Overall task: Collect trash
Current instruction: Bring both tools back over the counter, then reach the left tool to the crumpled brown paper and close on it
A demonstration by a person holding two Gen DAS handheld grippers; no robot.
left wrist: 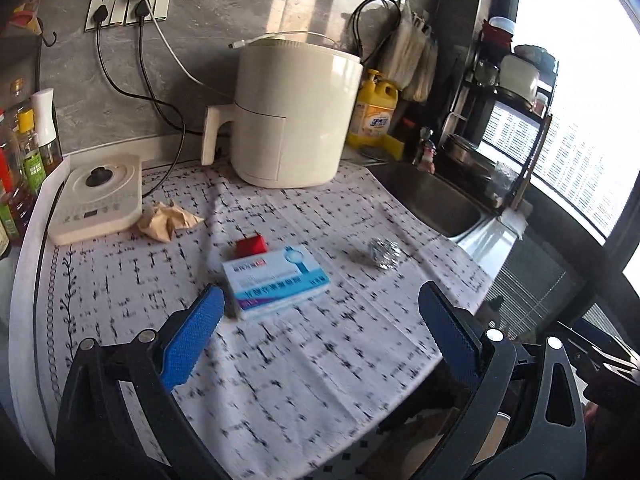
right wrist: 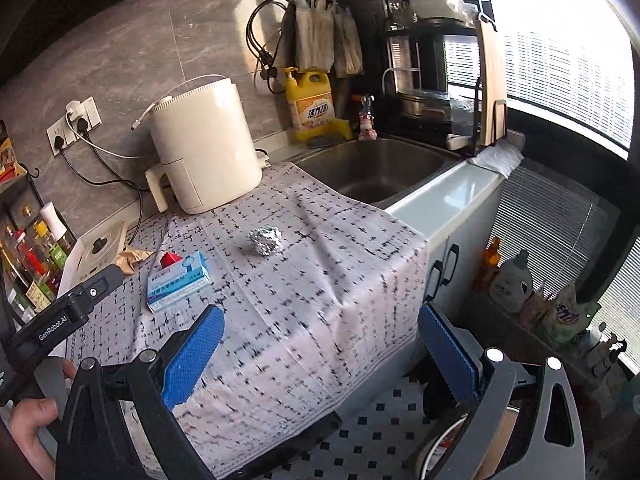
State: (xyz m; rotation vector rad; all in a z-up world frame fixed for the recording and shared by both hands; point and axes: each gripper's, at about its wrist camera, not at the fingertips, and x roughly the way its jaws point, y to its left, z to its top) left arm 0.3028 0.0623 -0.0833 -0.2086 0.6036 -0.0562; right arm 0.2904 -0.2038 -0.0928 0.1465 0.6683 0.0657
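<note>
A blue and white box lies on the patterned cloth, with a small red piece behind it, a crumpled brown paper to the far left and a foil ball to the right. My left gripper is open and empty, just short of the box. My right gripper is open and empty over the counter's front edge. In the right wrist view the box, red piece, brown paper and foil ball lie ahead.
A white air fryer stands at the back, an induction plate at left, bottles beside it. A yellow detergent jug, the sink and a dish rack are to the right. A bin sits below.
</note>
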